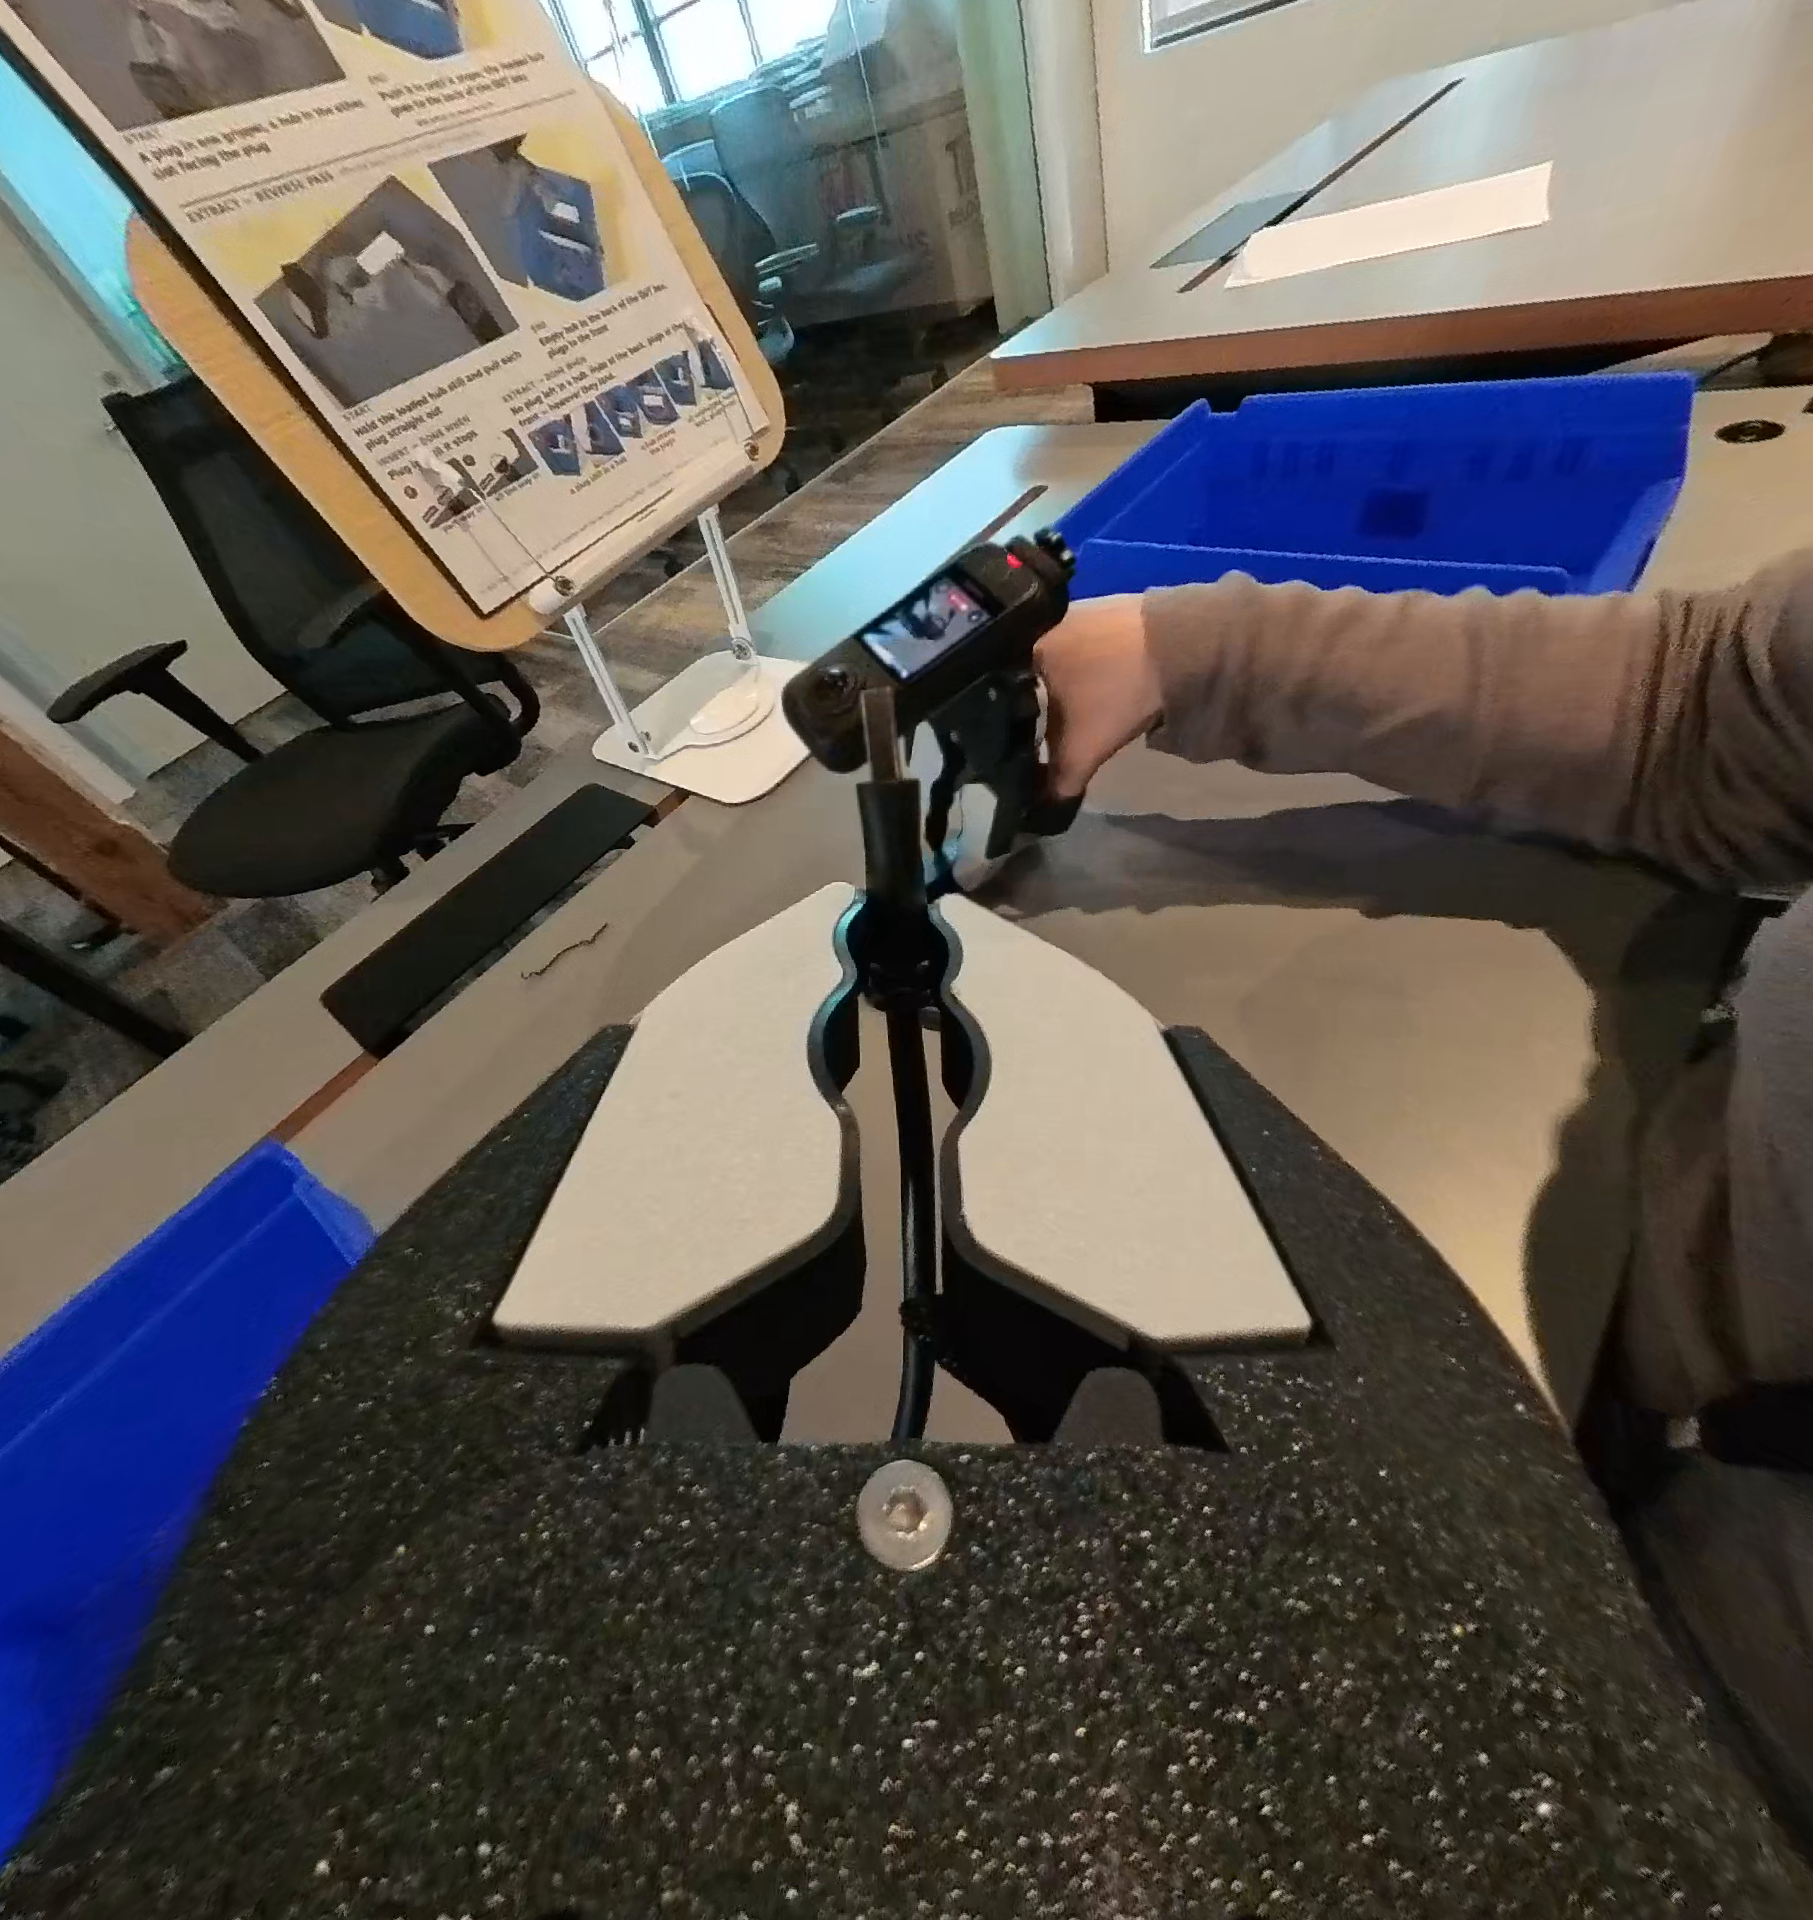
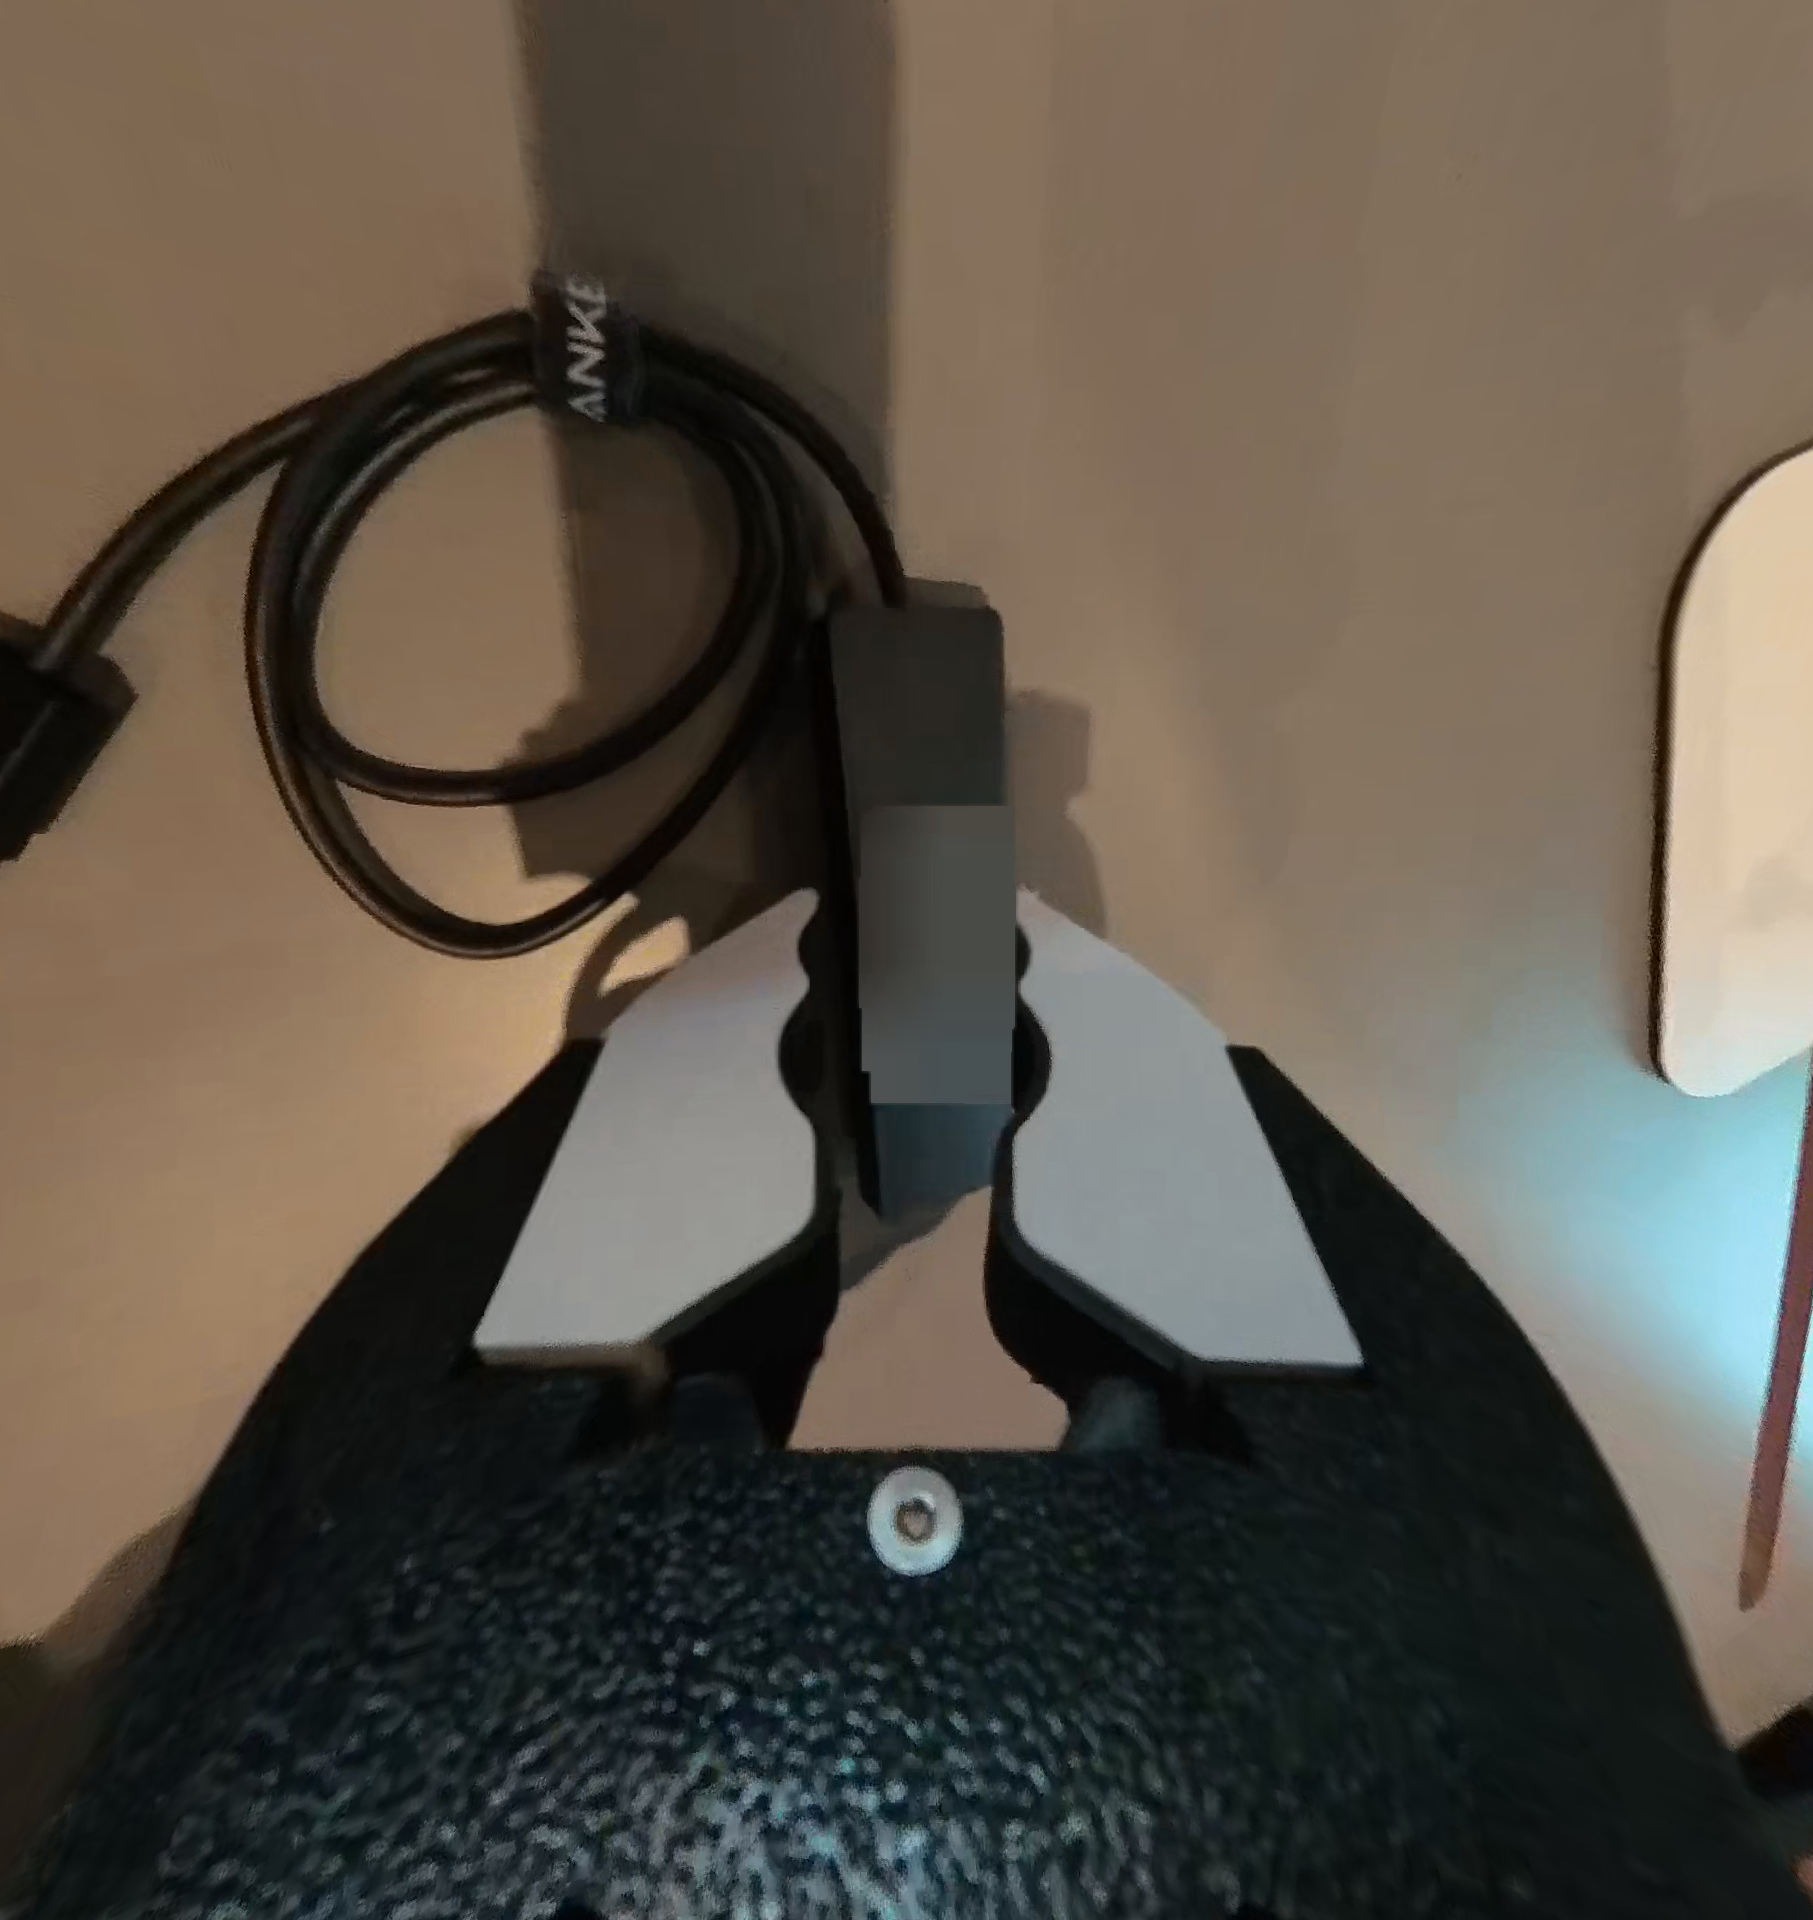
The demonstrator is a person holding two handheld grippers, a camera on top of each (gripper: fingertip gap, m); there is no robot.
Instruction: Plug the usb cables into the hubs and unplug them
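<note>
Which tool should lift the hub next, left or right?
Right. The right tool straddles the hub, fingers on both sides. The left tool is occupied, clamped on the usb cable.

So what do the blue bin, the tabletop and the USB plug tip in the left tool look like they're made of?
Blue bin: apparently moulded plastic, with uniform saturated colour, thin walls and a slight sheen. Tabletop: smooth grey, probably laminate, semi-gloss, since it carries soft reflections and shadows. USB plug tip, held in the left tool: looks like bare metal, dull grey, above a black, likely plastic or rubber, plug body.
</note>
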